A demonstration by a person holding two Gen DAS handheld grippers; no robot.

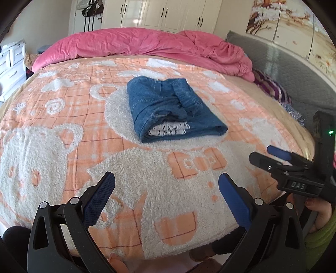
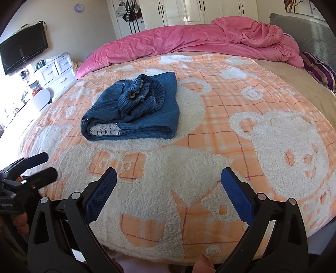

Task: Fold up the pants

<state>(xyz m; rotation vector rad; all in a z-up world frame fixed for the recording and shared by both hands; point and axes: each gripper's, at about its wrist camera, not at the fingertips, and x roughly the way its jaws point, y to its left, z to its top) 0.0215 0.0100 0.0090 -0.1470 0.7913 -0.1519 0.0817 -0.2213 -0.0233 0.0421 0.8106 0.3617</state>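
The blue denim pants (image 1: 170, 109) lie folded into a compact bundle on the orange and white bear blanket (image 1: 134, 168), with a strip of white lace trim showing at the near edge. They also show in the right wrist view (image 2: 134, 111). My left gripper (image 1: 167, 180) is open and empty, held back over the near part of the bed. My right gripper (image 2: 169, 175) is open and empty too, well short of the pants. The right gripper also shows at the right of the left wrist view (image 1: 266, 153), and the left gripper at the left of the right wrist view (image 2: 49, 164).
A rumpled pink duvet (image 1: 147, 44) lies across the far side of the bed. A striped purple pillow (image 2: 319, 69) sits at the far right by a grey headboard (image 1: 283, 69). White drawers (image 2: 56, 71) and a TV (image 2: 23, 50) stand left; wardrobes (image 1: 163, 14) are behind.
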